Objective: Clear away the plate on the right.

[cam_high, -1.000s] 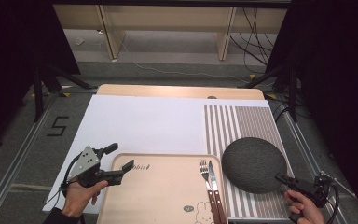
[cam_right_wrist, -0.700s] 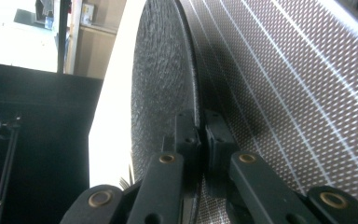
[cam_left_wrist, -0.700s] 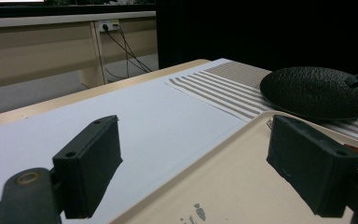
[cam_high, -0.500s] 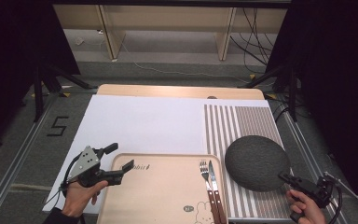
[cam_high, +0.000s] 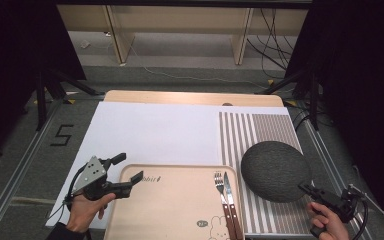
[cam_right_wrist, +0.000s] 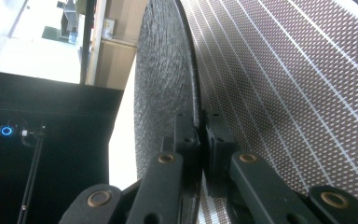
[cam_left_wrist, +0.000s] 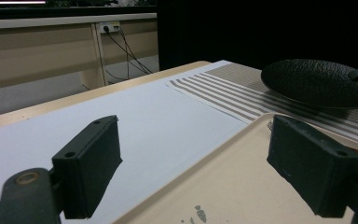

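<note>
Right gripper view: the right gripper (cam_right_wrist: 199, 135) clamps the dark plate's (cam_right_wrist: 165, 79) rim; placement remains. The left gripper (cam_left_wrist: 209, 163) gapes wide, empty, over the tray (cam_left_wrist: 233, 182).

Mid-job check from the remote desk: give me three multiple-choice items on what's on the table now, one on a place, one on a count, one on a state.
1. Where does the dark plate lie?
A. on the striped mat
B. on the wooden tray
C. on the floor

2. How many pieces of cutlery lie on the tray?
A. none
B. two
C. four

3. How do the right gripper jaws stand?
A. wide open above the plate
B. closed on the plate's rim
C. closed on the fork

Answers: 1 A, the stripes show around the plate. 2 B, a fork and a knife lie side by side at the tray's right edge. 3 B, the right gripper view shows the pads pinching the thin rim.
</note>
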A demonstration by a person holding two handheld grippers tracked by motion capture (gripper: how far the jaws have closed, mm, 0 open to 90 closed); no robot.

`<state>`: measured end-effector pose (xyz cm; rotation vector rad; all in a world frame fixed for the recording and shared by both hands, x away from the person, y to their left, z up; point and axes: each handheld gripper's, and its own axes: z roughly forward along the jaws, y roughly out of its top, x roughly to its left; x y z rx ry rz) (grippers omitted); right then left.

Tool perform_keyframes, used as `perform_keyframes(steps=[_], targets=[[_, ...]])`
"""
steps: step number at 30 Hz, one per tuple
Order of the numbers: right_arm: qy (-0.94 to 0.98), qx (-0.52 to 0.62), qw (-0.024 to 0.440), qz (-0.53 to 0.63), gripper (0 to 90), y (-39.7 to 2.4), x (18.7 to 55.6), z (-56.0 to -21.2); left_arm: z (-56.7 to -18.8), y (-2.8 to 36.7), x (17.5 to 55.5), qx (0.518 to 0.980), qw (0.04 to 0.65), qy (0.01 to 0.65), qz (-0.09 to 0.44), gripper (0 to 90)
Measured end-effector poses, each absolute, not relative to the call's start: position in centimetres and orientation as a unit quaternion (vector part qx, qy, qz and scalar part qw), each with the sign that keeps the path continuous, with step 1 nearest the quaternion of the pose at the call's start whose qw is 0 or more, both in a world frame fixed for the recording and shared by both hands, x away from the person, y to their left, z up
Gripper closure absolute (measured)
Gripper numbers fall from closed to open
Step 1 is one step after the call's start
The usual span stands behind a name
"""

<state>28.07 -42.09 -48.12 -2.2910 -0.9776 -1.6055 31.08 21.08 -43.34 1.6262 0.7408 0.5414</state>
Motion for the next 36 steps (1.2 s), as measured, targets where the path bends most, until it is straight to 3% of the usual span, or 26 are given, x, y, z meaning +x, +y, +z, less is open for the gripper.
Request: perform_keyframes(steps=[6,9,15,18,36], targets=[[-0.336,-0.765,0.077,-0.545,86.5,-41.9,28.1,-48.0,-43.3,21.1,31.1,0.698,0.596,0.319,0.234,16.1],[-0.317,-0.772,0.105,-0.541,86.5,-41.7,28.1,-47.5,-43.3,21.0,31.1,0.699,0.597,0.320,0.231,16.0],[-0.331,-0.759,0.087,-0.554,86.5,-41.2,28.0,-47.2,-43.4,21.1,31.2,0.694,0.602,0.324,0.227,16.1],[-0.319,-0.763,0.111,-0.551,86.7,-40.9,27.9,-46.7,-43.3,21.2,31.1,0.696,0.599,0.324,0.229,16.1],[-0.339,-0.742,0.123,-0.565,86.6,-38.3,28.0,-46.2,-43.3,21.2,31.1,0.694,0.601,0.325,0.228,16.1]])
